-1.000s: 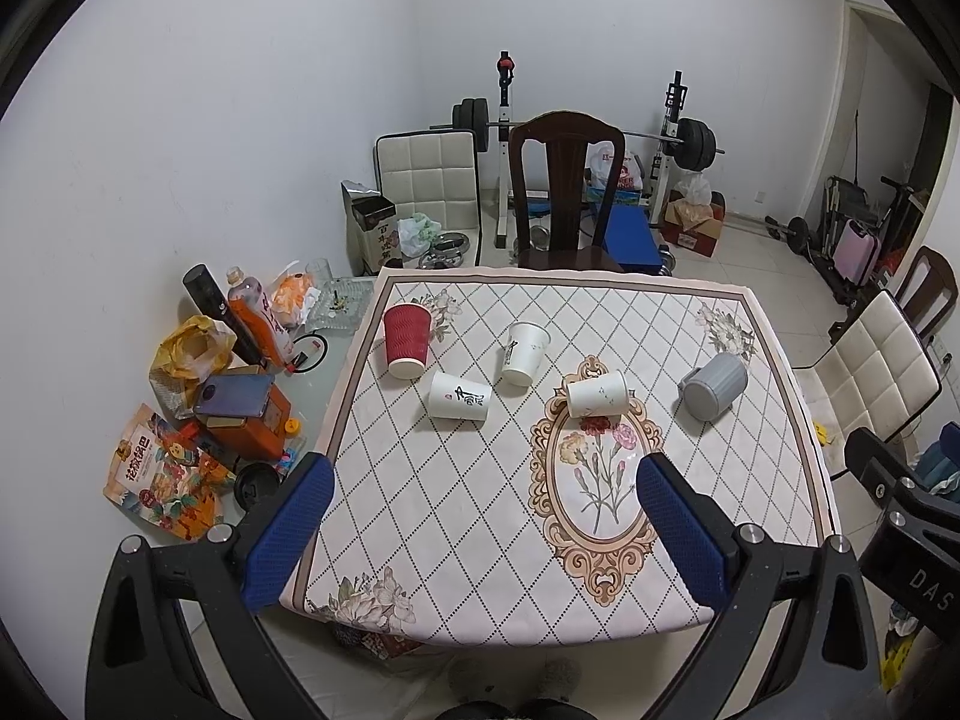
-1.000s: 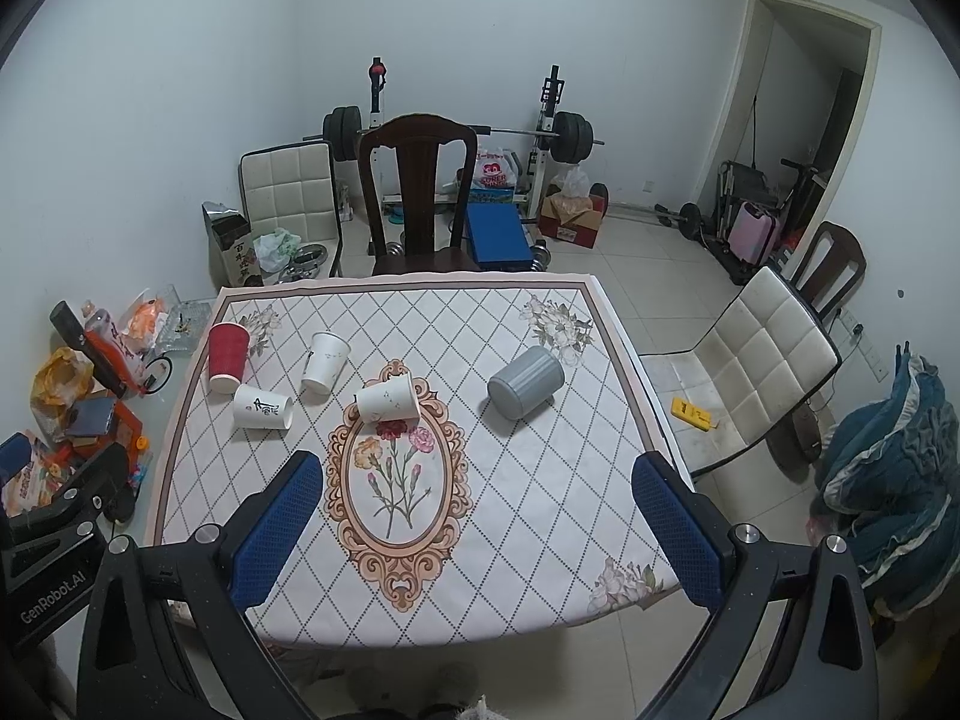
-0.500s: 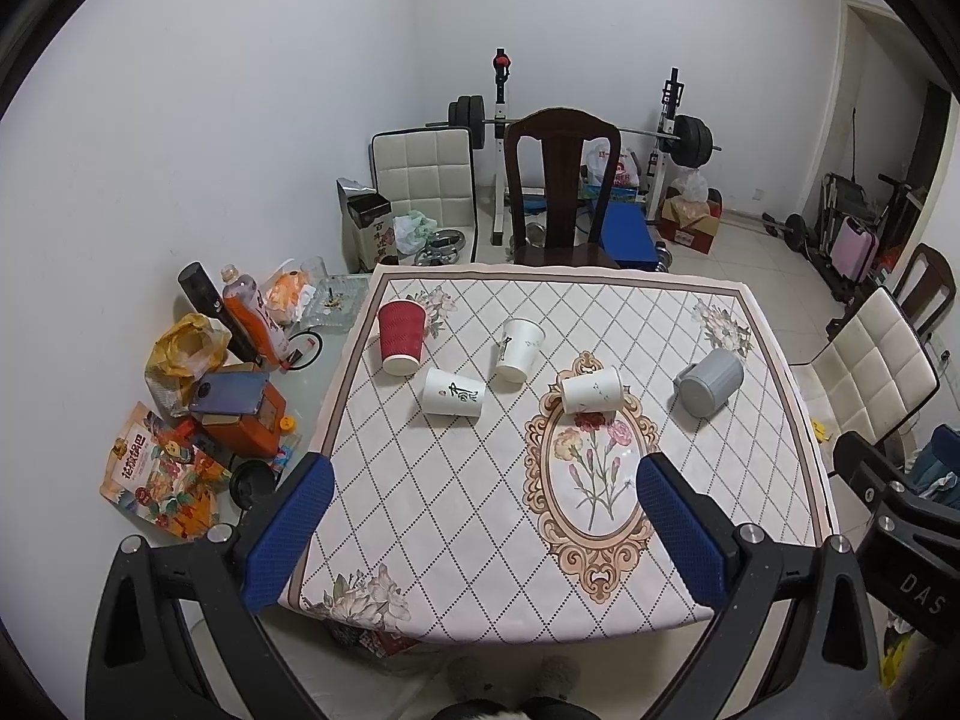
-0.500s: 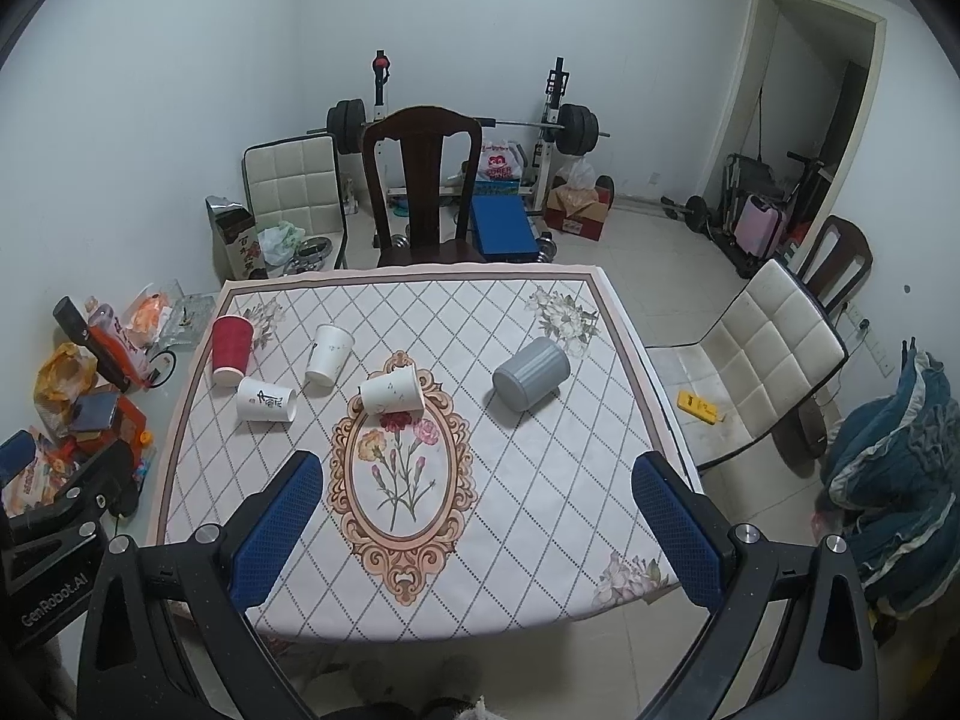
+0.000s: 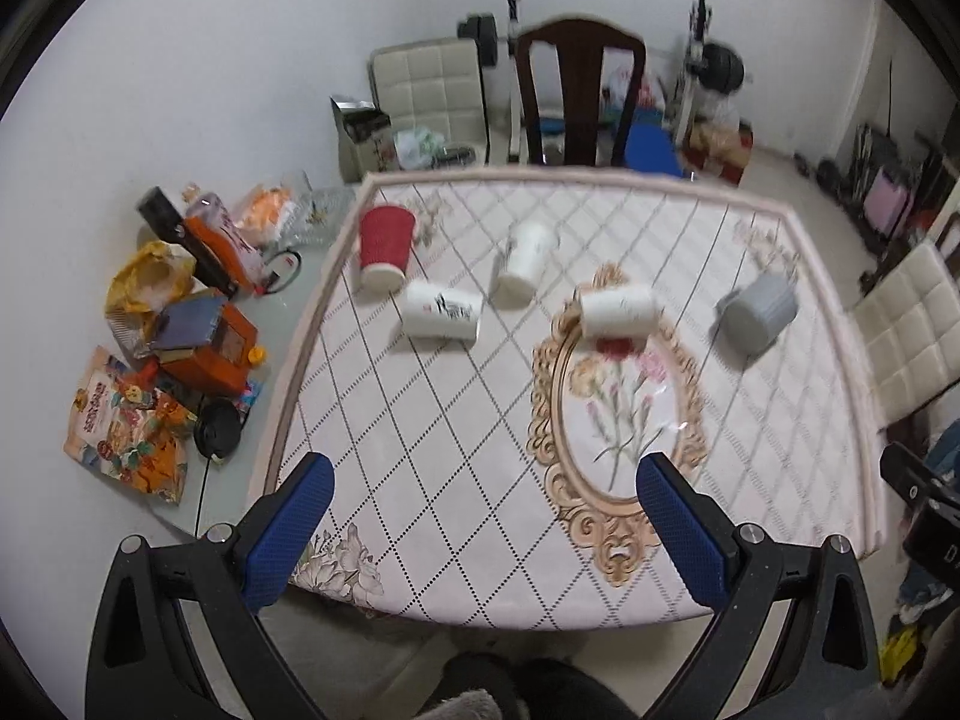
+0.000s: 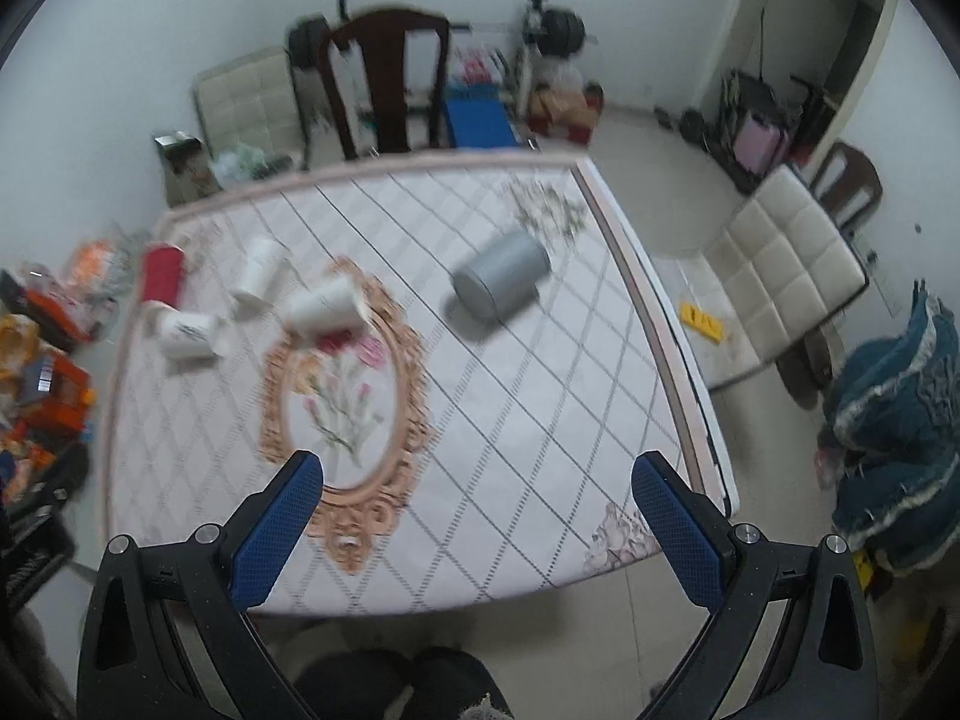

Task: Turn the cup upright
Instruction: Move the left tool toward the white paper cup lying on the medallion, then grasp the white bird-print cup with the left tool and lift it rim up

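Blue pads come first: the left gripper (image 5: 485,498) hangs above the near edge of the table (image 5: 480,564), its tongs spread wide with nothing between them, and the right gripper (image 6: 477,495) hangs the same way over the near right part, also spread and empty. Under both lies a pale cloth with a diamond grid and a peach oval medallion (image 5: 612,414) holding a flower print. Beyond the medallion's far end a white paper cup (image 5: 618,313) lies on its side, touching the ornate border. To its left another white cup with dark lettering (image 5: 441,317) also lies on its side. Just behind that one, a red cup (image 5: 385,247) stands mouth down near the table's left edge, and a plain white cup (image 5: 523,264) stands mouth down between the red one and the medallion. Well apart to the right, a grey cup (image 6: 503,283) lies tipped on its side. Left of the table, snack bags and an orange box (image 5: 210,342) clutter the floor. Farther back a dark wooden chair (image 5: 579,90) sits at the table's far edge, with weight equipment against the wall, blurred.
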{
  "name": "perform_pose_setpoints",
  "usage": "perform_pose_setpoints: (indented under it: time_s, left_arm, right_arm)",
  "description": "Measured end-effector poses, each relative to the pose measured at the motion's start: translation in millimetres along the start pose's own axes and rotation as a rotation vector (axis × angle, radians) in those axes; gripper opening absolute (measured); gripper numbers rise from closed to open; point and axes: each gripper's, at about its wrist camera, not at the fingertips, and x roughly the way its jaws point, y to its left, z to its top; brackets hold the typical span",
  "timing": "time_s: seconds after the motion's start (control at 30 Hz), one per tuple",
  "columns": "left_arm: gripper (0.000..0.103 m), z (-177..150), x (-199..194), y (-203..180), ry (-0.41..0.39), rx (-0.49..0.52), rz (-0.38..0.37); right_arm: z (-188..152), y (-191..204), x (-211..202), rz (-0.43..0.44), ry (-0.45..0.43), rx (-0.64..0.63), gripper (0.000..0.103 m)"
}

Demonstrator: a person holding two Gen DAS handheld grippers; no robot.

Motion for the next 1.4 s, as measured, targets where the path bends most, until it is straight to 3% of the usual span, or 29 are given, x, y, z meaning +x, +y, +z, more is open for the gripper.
perform_pose_setpoints:
  time_s: [0.2,0.3,0.63,0.7,0.87,0.9,1.07,1.13,1.4]
  left_arm:
    - [0.103,10,68,-23,0.101,0.09,0.028]
    - [0.103,23,104,-41,0.126,0.188,0.031]
    - [0.1,76,211,-108,0.117,0.695,0.066]
    - [0.092,82,222,-122,0.098,0.791,0.061]
    - [0.085,92,248,-150,0.085,0.968,0.011]
    - [0.081,93,251,-154,0.087,0.987,0.006]
    - [0.08,94,273,-176,0.098,1.088,-0.034]
    - [0.065,91,280,-187,0.11,1.114,-0.047]
    - [0.064,98,278,-201,0.094,1.091,-0.052]
  right_arm:
    - [-3,-8,100,-0.017,0.171,0.039,0.103]
    - [-3,-9,143,-0.031,0.239,0.062,0.103]
    - [14,-7,238,-0.106,0.406,0.12,0.102]
    - [19,-7,252,-0.121,0.426,0.13,0.102]
    - [32,-17,278,-0.161,0.455,0.18,0.102]
    - [35,-18,281,-0.168,0.458,0.188,0.102]
    - [44,-25,292,-0.2,0.466,0.214,0.102]
    - [46,-29,294,-0.209,0.474,0.223,0.102]
    - [46,-40,293,-0.229,0.482,0.247,0.102]
